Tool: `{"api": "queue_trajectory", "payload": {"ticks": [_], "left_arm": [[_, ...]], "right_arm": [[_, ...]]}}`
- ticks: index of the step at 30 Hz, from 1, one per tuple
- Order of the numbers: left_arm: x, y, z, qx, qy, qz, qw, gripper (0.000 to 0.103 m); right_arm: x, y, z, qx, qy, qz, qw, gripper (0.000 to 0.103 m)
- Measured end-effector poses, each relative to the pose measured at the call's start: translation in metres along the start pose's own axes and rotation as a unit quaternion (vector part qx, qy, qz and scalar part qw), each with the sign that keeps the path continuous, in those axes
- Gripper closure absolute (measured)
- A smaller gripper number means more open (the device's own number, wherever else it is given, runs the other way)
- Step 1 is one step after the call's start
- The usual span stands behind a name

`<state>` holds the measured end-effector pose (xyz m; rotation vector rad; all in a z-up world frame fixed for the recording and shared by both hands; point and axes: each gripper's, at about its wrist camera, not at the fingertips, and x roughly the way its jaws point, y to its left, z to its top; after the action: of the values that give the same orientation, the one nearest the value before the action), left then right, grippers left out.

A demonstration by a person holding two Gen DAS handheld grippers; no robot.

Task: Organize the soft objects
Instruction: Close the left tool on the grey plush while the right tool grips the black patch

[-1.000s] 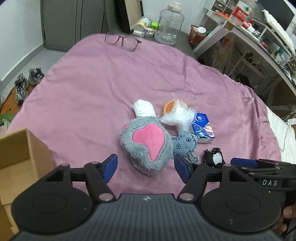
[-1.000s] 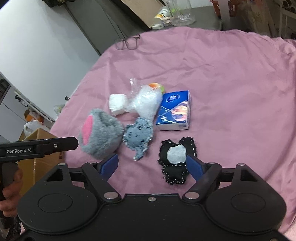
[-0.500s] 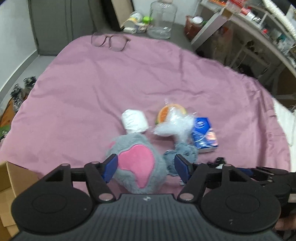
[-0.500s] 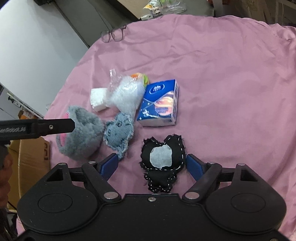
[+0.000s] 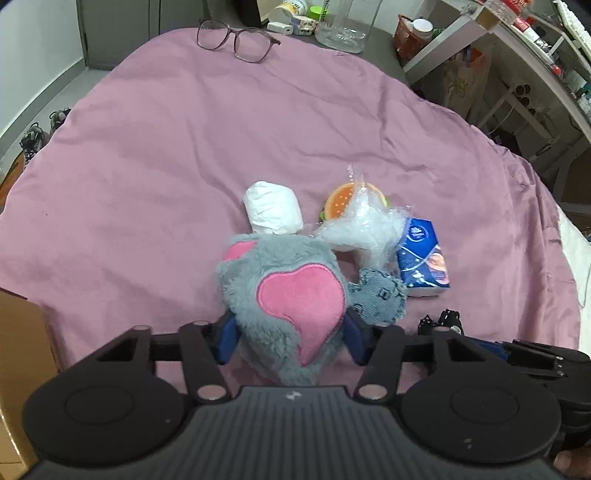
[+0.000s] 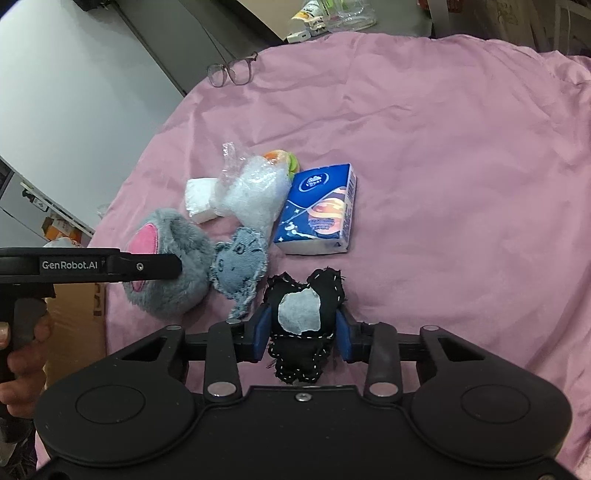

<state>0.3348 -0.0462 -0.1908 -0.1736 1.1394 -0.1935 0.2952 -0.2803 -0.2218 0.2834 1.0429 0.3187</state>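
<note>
My left gripper [image 5: 290,334] is shut on a grey plush with a pink heart patch [image 5: 288,302], its blue pads pressing both sides; it also shows in the right wrist view [image 6: 166,273]. My right gripper [image 6: 301,334] is shut on a black stitched fabric toy with a grey patch [image 6: 301,314]. A small denim fabric toy [image 6: 238,267] lies between them on the pink sheet [image 6: 443,184]. Behind lie a white wad [image 5: 271,208], a clear plastic bag [image 5: 364,229] over a burger squishy [image 5: 343,197], and a blue tissue pack [image 6: 319,216].
A cardboard box [image 5: 22,354] stands at the left edge of the bed. Glasses [image 5: 236,35] lie at the far edge of the sheet, with a glass jar [image 5: 345,26] and bottles beyond. Shelves and clutter stand at the far right.
Both grippers moved forward and closed: the left onto the grey plush, the right onto the black fabric toy. Both were open a second ago.
</note>
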Motion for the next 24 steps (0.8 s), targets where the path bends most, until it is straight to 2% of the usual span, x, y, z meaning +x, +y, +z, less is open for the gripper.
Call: {"api": "queue_trajectory", "payload": {"ticks": [2,11,24], "left_arm": [[-0.005,0.000,-0.001,0.005,-0.003,-0.009,0.9999,0.058],[-0.052,0.003,-0.011,0.021,-0.052,-0.027,0.9981,0.059],[-0.120,0.030,-0.033,0.015,-0.096,-0.023,0.9950,0.059]], "right_arm": [[-0.005,0.004,-0.001,0.002,-0.004,0.005,1.000,0.067],[-0.030,0.038,0.001,-0.021,-0.025,0.020,0.999,0.067],[-0.061,0.102,-0.004,-0.050,-0.050,0.054,0.996,0.067]]}}
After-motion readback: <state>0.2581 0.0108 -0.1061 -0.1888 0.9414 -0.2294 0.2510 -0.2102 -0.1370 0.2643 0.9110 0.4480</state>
